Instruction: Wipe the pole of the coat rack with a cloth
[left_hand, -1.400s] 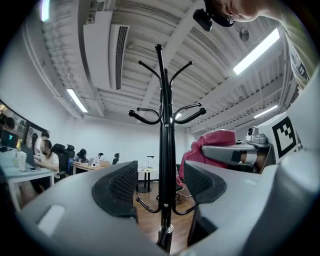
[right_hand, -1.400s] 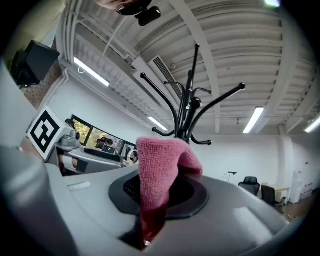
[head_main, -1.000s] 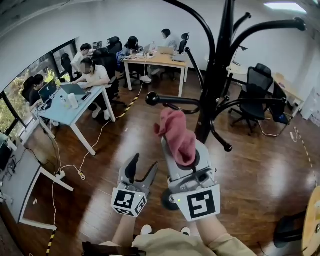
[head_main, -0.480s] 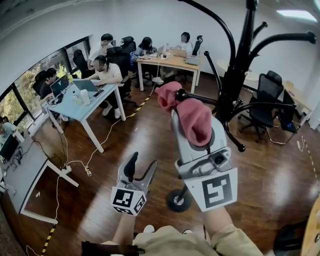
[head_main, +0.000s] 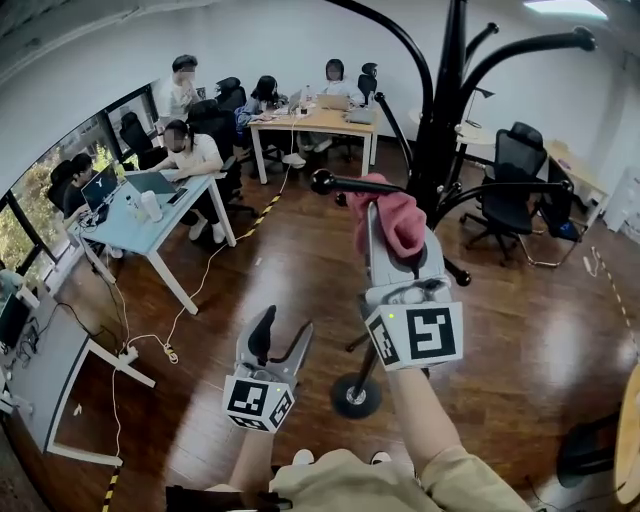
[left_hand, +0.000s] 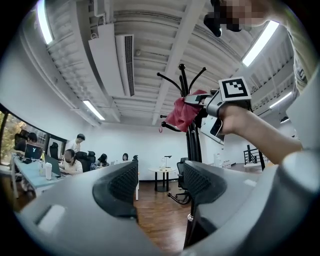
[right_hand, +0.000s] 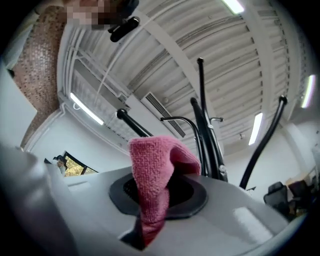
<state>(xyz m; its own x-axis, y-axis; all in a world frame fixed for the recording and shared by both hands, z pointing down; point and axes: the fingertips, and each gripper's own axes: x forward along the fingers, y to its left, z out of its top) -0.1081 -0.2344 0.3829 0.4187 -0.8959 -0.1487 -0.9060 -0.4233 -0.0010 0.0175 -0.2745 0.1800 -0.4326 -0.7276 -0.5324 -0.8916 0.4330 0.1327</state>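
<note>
The black coat rack stands right of centre; its pole (head_main: 441, 120) rises out of the top of the head view and its round base (head_main: 357, 396) rests on the wood floor. My right gripper (head_main: 395, 222) is shut on a pink cloth (head_main: 392, 215), held up beside a knobbed hook arm (head_main: 345, 183), just left of the pole. In the right gripper view the cloth (right_hand: 156, 175) folds up from between the jaws, with the pole (right_hand: 207, 135) right behind it. My left gripper (head_main: 277, 340) hangs lower left, open and empty; its view shows the pole (left_hand: 192, 145) and the cloth (left_hand: 182, 112) ahead.
Curved hook arms (head_main: 535, 45) spread from the pole at several heights. Desks (head_main: 140, 215) with seated people fill the left and back of the room. Black office chairs (head_main: 515, 190) stand right of the rack. A cable (head_main: 205, 270) trails across the floor.
My right gripper with the cloth has moved right and away from the camera, in toward the pole. The head view has shifted. The left gripper has barely moved.
</note>
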